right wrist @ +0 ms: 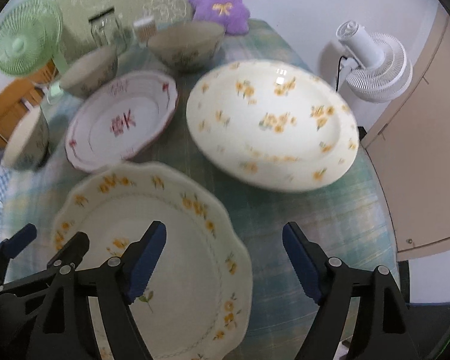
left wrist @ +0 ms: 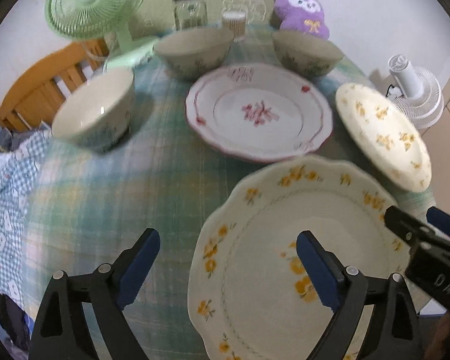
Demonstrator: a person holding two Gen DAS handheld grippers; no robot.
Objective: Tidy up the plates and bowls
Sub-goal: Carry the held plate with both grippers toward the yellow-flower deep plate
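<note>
The left gripper (left wrist: pixel 228 267) and the right gripper (right wrist: pixel 225 259) both hung wide open with nothing in them, pointing down at the table.

Right under them lay the scalloped yellow-flower plate (right wrist: pixel 153 270). One left finger was over its middle and the other was out past its left edge. One right finger was over the plate too, and the other was over the bare green checked tablecloth (left wrist: pixel 141 180).

A bit farther on, ahead of the right gripper, sat the round plate with yellow flowers (right wrist: pixel 270 126). Ahead of the left gripper sat the pink-flower plate (left wrist: pixel 258 111).

Past those stood three bowls (left wrist: pixel 195 51), and behind them a glass jar (left wrist: pixel 190 12) and a purple plush toy (right wrist: pixel 217 0).

I think the plates needed stacking next. To do it well, each gripper should pinch the near plate by its rim, one on each side, lift it flat, and set it softly on another plate.
</note>
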